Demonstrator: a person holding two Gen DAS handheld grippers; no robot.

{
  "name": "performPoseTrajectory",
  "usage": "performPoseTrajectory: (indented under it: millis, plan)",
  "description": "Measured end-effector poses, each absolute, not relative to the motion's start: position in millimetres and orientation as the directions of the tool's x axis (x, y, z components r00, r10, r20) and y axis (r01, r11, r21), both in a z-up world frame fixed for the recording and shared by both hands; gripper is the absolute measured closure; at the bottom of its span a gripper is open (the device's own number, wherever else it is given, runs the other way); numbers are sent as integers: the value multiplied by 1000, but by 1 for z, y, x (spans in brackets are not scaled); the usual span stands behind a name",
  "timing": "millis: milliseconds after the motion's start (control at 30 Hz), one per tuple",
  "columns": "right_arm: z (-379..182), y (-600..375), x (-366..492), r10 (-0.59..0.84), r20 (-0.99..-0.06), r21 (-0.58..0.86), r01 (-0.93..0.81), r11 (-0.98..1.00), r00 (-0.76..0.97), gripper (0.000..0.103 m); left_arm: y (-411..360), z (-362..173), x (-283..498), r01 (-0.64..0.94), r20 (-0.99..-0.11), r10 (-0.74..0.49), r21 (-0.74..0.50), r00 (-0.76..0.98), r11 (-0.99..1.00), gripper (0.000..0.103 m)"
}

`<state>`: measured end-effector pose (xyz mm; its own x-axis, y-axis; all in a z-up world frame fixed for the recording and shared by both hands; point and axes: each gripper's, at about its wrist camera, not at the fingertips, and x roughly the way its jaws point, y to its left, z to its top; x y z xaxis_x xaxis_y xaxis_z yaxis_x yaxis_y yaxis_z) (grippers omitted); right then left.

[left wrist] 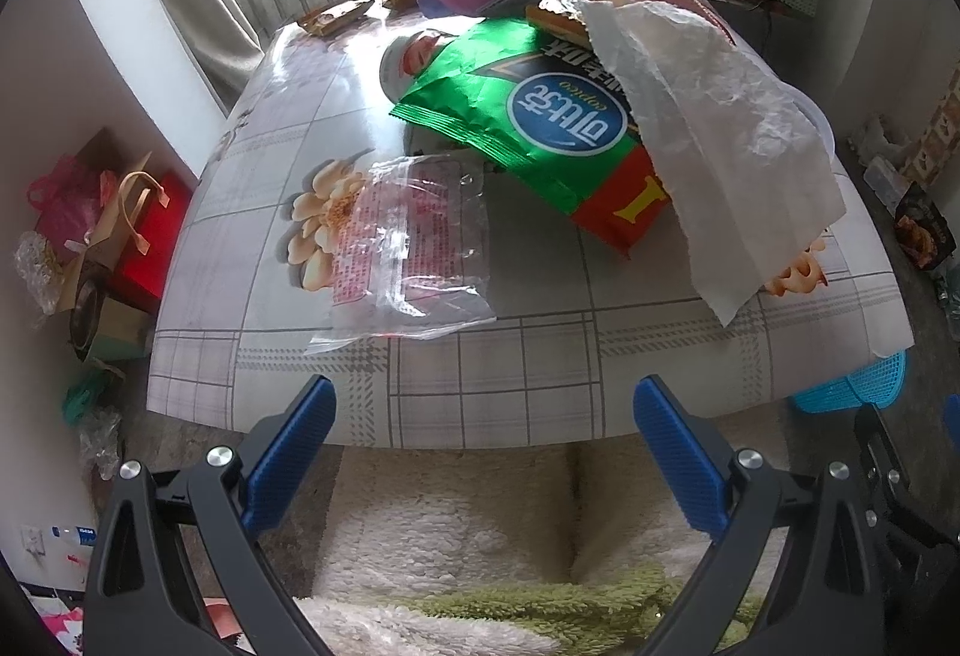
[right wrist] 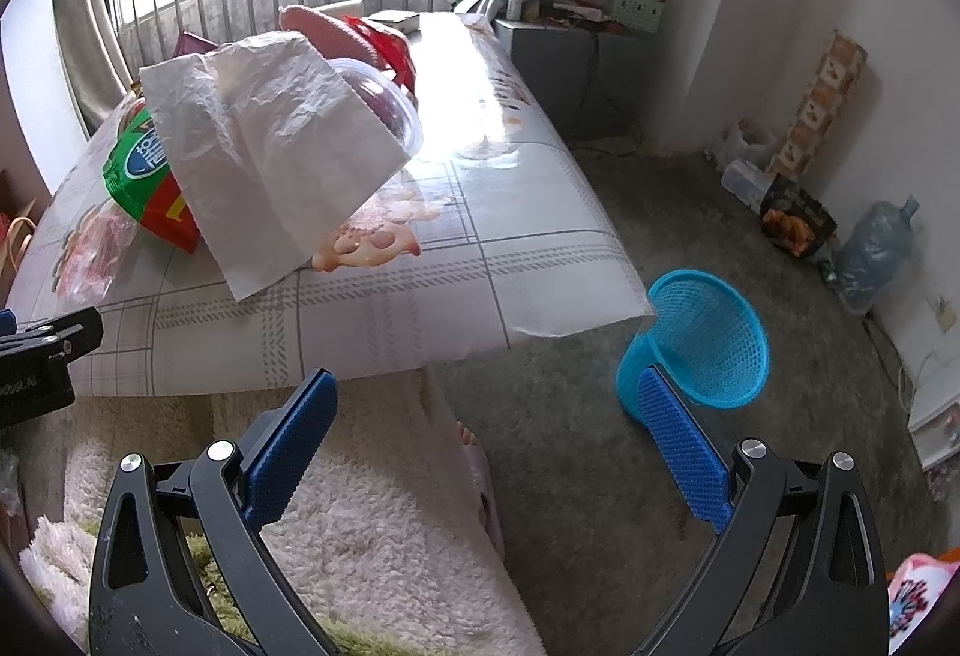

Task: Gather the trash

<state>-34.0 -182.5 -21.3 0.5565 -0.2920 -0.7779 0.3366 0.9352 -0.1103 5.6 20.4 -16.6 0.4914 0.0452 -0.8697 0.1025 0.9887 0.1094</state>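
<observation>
A clear plastic wrapper (left wrist: 414, 248) with red print lies near the table's front edge, just beyond my left gripper (left wrist: 483, 410), which is open and empty. Behind it lies a green and red snack bag (left wrist: 528, 128) (right wrist: 150, 176), partly under a white paper towel (left wrist: 738, 128) (right wrist: 270, 146) draped over a clear plastic container (right wrist: 390, 110). More wrappers (left wrist: 336, 15) sit at the far edge. My right gripper (right wrist: 486, 410) is open and empty, held below the table's front edge. A blue mesh bin (right wrist: 702, 341) (left wrist: 852, 389) stands on the floor to the right.
The table (left wrist: 492, 356) has a tiled, flower-print cover. A fluffy white blanket (right wrist: 384, 524) lies below both grippers. Gift bags and boxes (left wrist: 114, 230) stand on the floor at left. A water jug (right wrist: 870, 254) and bottles line the right wall.
</observation>
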Motion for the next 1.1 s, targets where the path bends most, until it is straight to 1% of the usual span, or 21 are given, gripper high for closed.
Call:
performPoseTrajectory:
  millis: [200,600,1100]
  plan:
    - [-19,-176,-18,-297,-785,-148,301,942,544,7,29,-16,11,84,-868,47,102,495,991,6]
    - [-11,-163,8,-289,-786,-178,247,953,547,7,47,-2,36,52,-861,39,76,506,996,6]
    - [-4,-155,58,-261,-801,-173,209,962,538,7,56,8,77,44,-868,16,43,496,998,6]
